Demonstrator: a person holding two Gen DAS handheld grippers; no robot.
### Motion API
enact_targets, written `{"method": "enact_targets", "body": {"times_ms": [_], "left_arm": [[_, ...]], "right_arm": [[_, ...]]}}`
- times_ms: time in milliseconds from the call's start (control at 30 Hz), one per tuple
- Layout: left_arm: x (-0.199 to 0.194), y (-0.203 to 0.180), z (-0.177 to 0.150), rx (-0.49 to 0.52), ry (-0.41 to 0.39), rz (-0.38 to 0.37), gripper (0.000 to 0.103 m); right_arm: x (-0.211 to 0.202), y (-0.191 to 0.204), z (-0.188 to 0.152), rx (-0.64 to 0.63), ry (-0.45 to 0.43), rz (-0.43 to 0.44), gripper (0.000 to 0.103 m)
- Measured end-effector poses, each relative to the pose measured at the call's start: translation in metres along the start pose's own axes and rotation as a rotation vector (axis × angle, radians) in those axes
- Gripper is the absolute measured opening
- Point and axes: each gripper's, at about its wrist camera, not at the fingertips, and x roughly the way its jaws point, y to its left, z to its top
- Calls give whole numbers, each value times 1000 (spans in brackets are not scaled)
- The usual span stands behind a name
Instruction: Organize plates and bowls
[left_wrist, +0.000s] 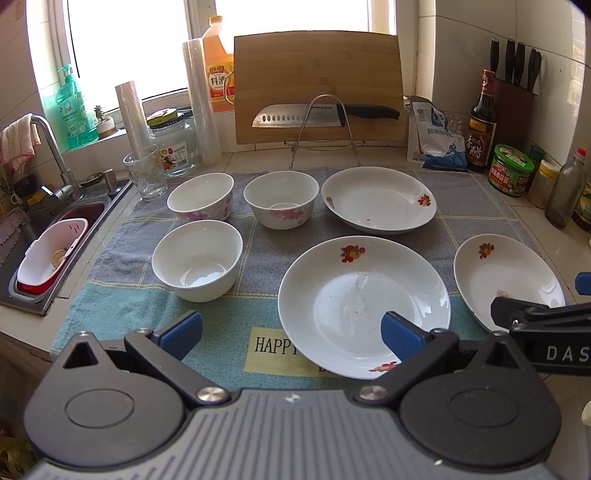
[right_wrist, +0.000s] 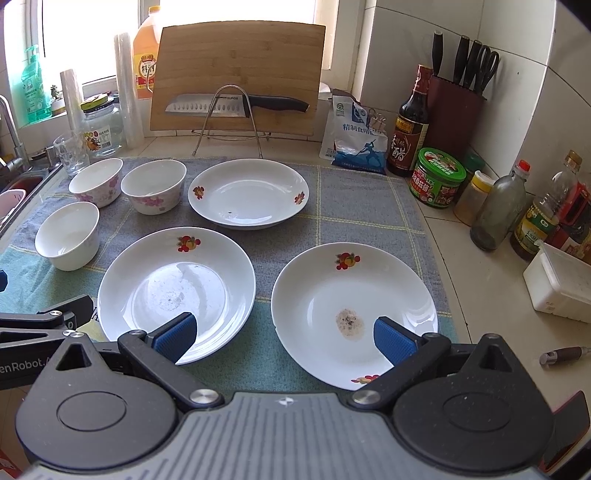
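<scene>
Left wrist: "HAPPY" on towel (left_wrist: 236, 258)

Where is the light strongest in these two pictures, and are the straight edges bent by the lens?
Left wrist view: the window is blown out white, and the cutting board edges bow outward. Right wrist view: the same window glares, the plates carry soft highlights, and the wall tiles curve strongly; both stay sharp.

White plates (right_wrist: 176, 288) with red-orange fruit motifs; white bowls (left_wrist: 281, 200) with pink blossoms; grey, teal, yellow-checked towel (right_wrist: 354, 206); blue gripper pads (right_wrist: 393, 339).
</scene>
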Motion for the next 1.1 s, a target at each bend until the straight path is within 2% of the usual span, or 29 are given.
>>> {"method": "enact_targets", "body": {"times_ms": [667,933,1100], "left_arm": [[-9,-15,-2,5,-16,-8,102],[-9,-33,-2,21,-26,-68,102],[-7,-53,1,72,-26,-76,102]], "right_arm": [[-10,-16,-7,6,-41,14,103],[-15,-39,-19,23,-67,30,103],[-16,-62,-32,50,-83,41,103]]}}
